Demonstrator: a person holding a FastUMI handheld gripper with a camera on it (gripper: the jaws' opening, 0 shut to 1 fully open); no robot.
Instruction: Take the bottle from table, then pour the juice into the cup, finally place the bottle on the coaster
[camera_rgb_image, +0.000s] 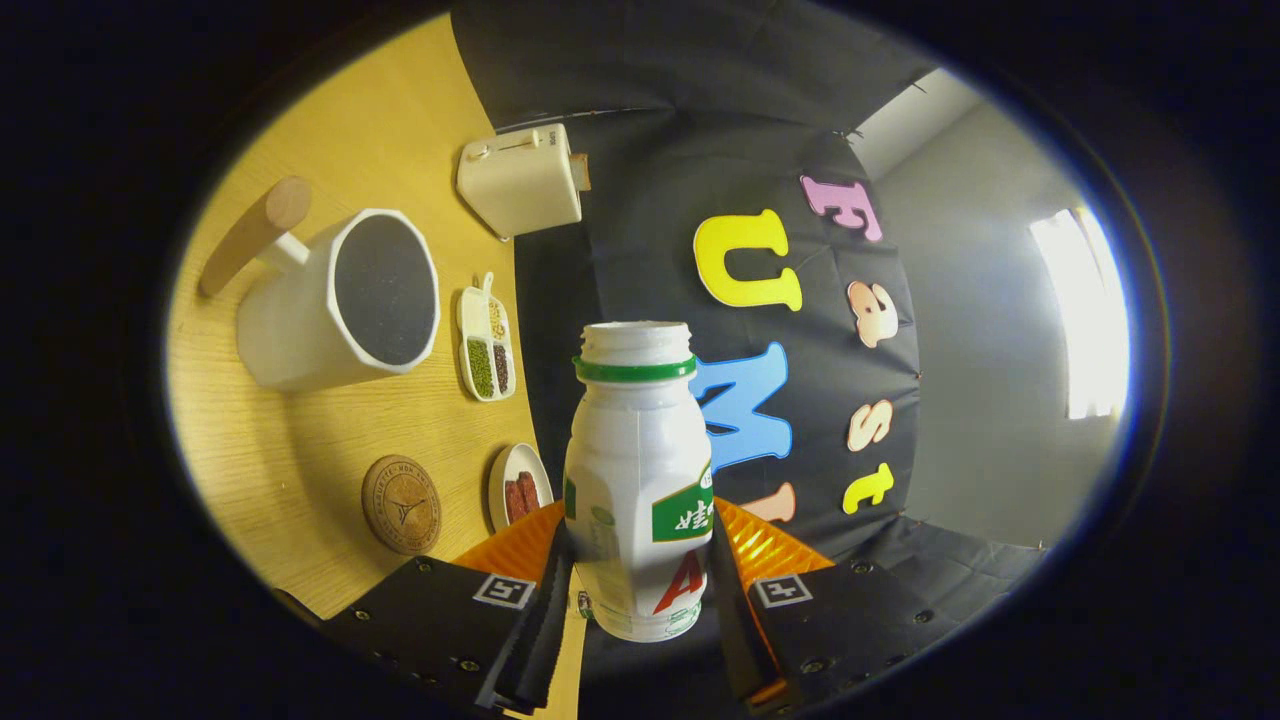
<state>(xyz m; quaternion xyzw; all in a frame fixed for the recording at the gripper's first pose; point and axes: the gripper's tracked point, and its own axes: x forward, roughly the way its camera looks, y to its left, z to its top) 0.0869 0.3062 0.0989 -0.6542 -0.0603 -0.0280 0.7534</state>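
A white plastic bottle (636, 470) with a green neck ring and an uncapped mouth sits between my fingers, and my gripper (637, 590) is shut on its lower body. The whole view is rolled about a quarter turn, so the wooden table (300, 440) stands on the left. The bottle is held off the table. A white cup (335, 300) with a wooden handle and a dark inside stands on the table, beyond the fingers and to the left of the bottle's mouth. A round cork coaster (401, 504) lies on the table close to the left finger.
A cream toaster (522, 180) stands at the table's far end by the black cloth wall. A small divided dish (486, 341) of beans lies between cup and wall. A little plate (519, 488) with reddish pieces lies beside the coaster.
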